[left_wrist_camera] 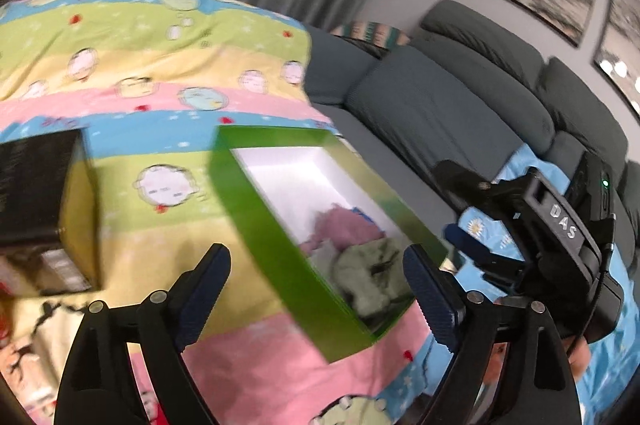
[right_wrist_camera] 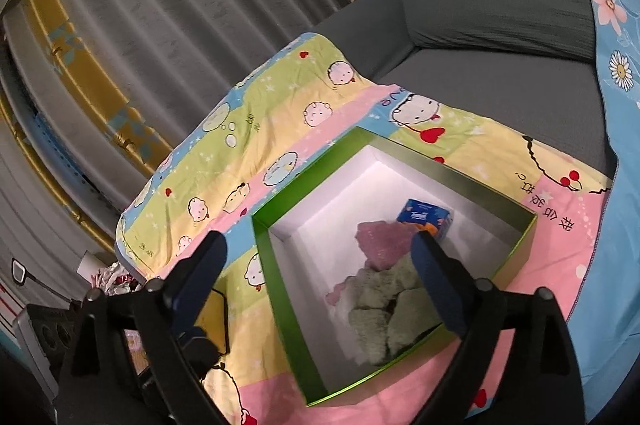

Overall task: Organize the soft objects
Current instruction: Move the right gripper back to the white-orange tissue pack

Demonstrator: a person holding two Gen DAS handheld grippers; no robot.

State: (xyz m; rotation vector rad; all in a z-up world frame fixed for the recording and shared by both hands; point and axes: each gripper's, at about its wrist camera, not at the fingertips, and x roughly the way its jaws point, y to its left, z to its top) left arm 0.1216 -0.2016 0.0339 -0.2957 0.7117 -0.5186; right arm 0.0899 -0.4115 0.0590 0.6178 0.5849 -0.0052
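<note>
Both grippers hang over the green box (right_wrist_camera: 288, 289), fingers spread wide on each, nothing between them.

Right gripper (right_wrist_camera: 320, 265): empty, hovering above the box's near corner. Left gripper (left_wrist_camera: 316, 289): empty too, off the box's near-left wall; its view is motion-blurred.

Inside the box, at the near end: green plush cloth (right_wrist_camera: 384, 313), bunched, one edge riding up the near wall. Just behind it, touching, the pink cloth (right_wrist_camera: 384, 245). Behind that, a blue tissue pack (right_wrist_camera: 426, 221) toward the far-right wall. The box's far-left half is bare white floor.

Left of the box, apart from it: a black-and-green carton (left_wrist_camera: 44, 209) on the cartoon bedsheet (right_wrist_camera: 240, 145). Beyond the box: grey sofa (right_wrist_camera: 500, 25), then curtains.

Risks, as I judge them:
- Green cloth sits high against the near wall; a finger dragging past on exit could snag it and pull it back over the rim.
- Box is light cardboard on a loose sheet; a knock from either gripper would slide or tip it.
- The grippers are close together; crossing paths risks a clash.
- Cannot tell whether more soft items remain outside.
</note>
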